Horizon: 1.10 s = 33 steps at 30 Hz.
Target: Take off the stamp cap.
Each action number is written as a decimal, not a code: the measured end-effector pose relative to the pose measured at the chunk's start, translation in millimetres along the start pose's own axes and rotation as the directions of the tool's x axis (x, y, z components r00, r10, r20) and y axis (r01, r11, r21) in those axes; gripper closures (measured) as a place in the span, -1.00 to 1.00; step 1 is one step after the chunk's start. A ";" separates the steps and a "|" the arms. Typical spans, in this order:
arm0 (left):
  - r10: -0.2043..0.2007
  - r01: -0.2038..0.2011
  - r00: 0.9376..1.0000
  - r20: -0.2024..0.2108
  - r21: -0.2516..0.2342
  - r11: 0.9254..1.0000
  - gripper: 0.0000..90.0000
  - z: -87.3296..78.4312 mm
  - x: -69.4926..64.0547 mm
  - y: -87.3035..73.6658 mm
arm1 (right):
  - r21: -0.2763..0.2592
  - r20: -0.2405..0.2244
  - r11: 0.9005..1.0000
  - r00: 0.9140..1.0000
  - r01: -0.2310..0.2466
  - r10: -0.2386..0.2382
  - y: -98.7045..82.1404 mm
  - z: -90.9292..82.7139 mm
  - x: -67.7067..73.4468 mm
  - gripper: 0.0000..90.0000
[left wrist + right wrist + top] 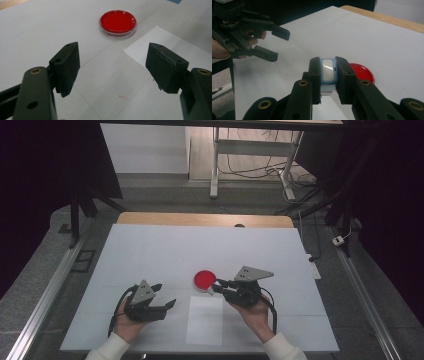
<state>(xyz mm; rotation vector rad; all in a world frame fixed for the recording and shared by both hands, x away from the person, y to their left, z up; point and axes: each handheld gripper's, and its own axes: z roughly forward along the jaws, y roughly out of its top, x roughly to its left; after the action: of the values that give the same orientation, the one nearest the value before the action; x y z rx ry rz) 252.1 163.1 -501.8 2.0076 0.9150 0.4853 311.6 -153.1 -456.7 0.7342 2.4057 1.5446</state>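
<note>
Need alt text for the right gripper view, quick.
The right gripper is shut on a small light-blue and white object just above the white table. A red dish sits behind it; the left gripper hangs open at upper left.

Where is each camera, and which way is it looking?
High view: above the table, facing forward and down; both hands show, with the left gripper and the right gripper.
Left gripper view: rides the left gripper, facing the red dish between open jaws.
Right gripper view: rides the right gripper, jaws shut on a small blue-and-white object.
All share the red dish.
</note>
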 end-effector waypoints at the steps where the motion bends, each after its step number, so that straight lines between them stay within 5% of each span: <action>1: 0.001 -0.001 1.000 0.004 0.000 1.000 -0.39 0.7 -0.8 0.7 | -0.003 0.002 1.000 1.000 -0.001 0.001 0.1 -0.5 -0.1 0.68; 33: 0.089 -0.090 0.995 0.054 0.002 0.996 -0.39 32.5 -33.2 32.1 | -0.004 0.008 1.000 1.000 -0.003 0.003 -0.9 -0.5 -0.9 0.68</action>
<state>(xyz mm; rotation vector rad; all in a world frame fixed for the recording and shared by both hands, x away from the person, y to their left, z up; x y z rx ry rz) 264.2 108.6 -493.4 2.0628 0.7965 0.4761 311.9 -154.2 -457.4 0.7427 2.3959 1.5441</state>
